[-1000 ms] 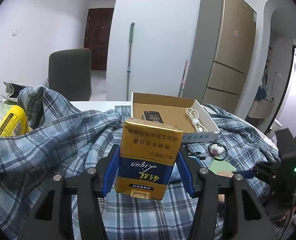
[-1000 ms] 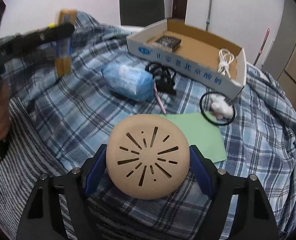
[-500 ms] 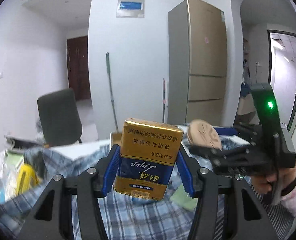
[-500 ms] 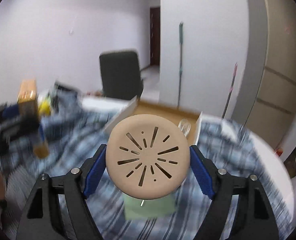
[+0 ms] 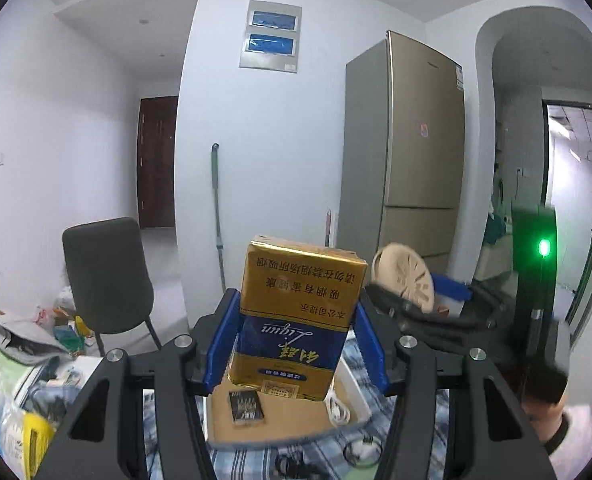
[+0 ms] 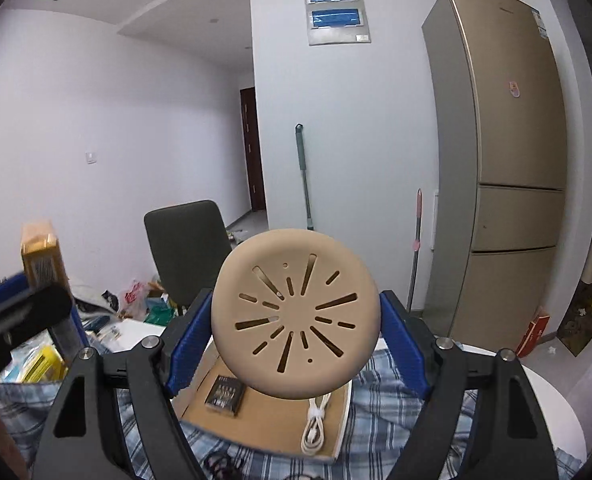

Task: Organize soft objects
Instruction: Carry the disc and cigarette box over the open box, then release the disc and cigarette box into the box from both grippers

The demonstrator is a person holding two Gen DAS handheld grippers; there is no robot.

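My left gripper [image 5: 293,342] is shut on a gold and blue cigarette pack [image 5: 296,312], held upside down above an open cardboard box [image 5: 279,420]. My right gripper [image 6: 293,350] is shut on a round beige disc with slots [image 6: 293,314], also raised over the box [image 6: 263,416]. The disc shows in the left wrist view [image 5: 406,282] to the right, and the pack shows in the right wrist view [image 6: 41,256] at the left. The box holds a small dark pack [image 6: 223,394] and a coiled white cable [image 6: 316,428]. A blue plaid cloth [image 6: 388,432] covers the table.
A dark chair [image 5: 107,276] stands behind the table. A tall gold fridge [image 6: 508,160] is at the right and a mop [image 6: 304,176] leans on the wall. Clutter with a yellow bag [image 5: 35,440] lies at the left. A black ring [image 5: 362,450] lies on the cloth.
Both grippers have risen and tilted up from the table, each keeping its object. The views swung from the cloth to the room, and both now sit above the open box.
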